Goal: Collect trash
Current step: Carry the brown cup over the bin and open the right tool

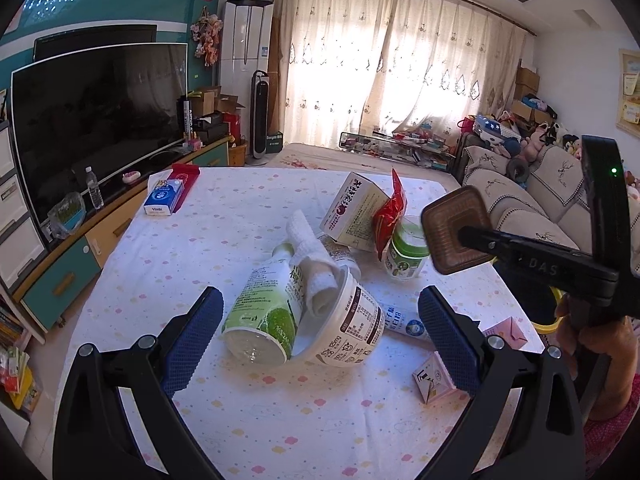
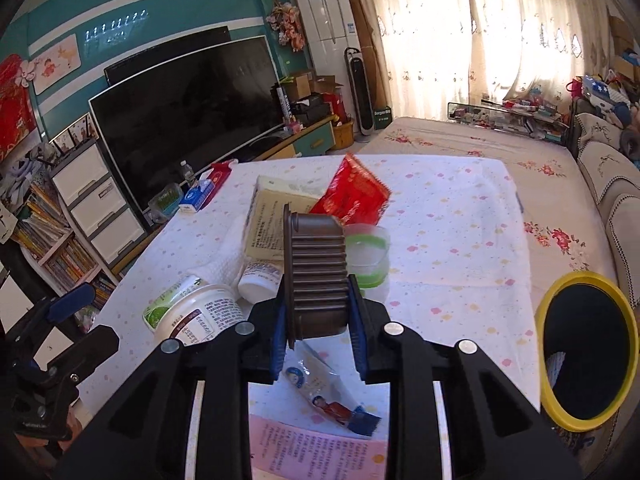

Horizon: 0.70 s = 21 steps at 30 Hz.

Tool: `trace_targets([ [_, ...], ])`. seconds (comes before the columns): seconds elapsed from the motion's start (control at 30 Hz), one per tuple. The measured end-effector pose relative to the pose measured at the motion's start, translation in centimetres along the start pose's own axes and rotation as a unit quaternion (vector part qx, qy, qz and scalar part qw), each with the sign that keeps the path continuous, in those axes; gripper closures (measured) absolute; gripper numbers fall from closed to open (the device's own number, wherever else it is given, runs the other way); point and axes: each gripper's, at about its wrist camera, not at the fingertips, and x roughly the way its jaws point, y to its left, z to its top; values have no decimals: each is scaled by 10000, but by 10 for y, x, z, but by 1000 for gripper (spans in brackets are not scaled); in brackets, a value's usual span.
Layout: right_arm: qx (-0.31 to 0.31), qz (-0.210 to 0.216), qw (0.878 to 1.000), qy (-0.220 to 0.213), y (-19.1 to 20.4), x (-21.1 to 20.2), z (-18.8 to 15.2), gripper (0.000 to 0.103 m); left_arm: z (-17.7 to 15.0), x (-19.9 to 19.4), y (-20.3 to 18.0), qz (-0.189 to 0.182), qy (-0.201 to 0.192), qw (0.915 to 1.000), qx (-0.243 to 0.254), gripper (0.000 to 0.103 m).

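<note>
My right gripper (image 2: 318,320) is shut on a brown ribbed plastic cup (image 2: 316,272) and holds it above the table; the cup also shows in the left wrist view (image 1: 456,236). My left gripper (image 1: 320,328) is open, its blue pads either side of a white tub (image 1: 344,328) with a rolled white cloth (image 1: 316,264) in it and a green-labelled bottle (image 1: 264,312) lying on its side. A cream box (image 1: 356,212), a red wrapper (image 1: 390,216), a green-lidded jar (image 1: 406,252) and a white tube (image 1: 404,322) lie behind.
A yellow-rimmed black bin (image 2: 586,364) stands at the table's right edge. A pink carton (image 1: 434,380) and pink leaflet (image 2: 316,448) lie near me. A blue tissue pack (image 1: 164,198) sits far left. A TV (image 1: 100,120) stands left, a sofa (image 1: 520,200) right.
</note>
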Motion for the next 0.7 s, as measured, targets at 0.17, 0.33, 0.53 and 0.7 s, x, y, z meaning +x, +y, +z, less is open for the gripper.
trace_targets([
  [0.17,500,-718,9959,-248,-66,-28,-6,78,-2,2,-8,-33,27,10000,83,7],
  [0.33,1212,-1521,9809,-77,-154,-32,-29,78,-4,5,-17,-57,64,9999,150,7],
  [0.53,1772,-2272,9569,360,-235,-10,-63,78,-5,12,-29,-85,158,9995,263,7],
  [0.7,1983,-2551,9443,632,-273,11,-82,78,-7,16,-43,-120,210,9988,430,7],
])
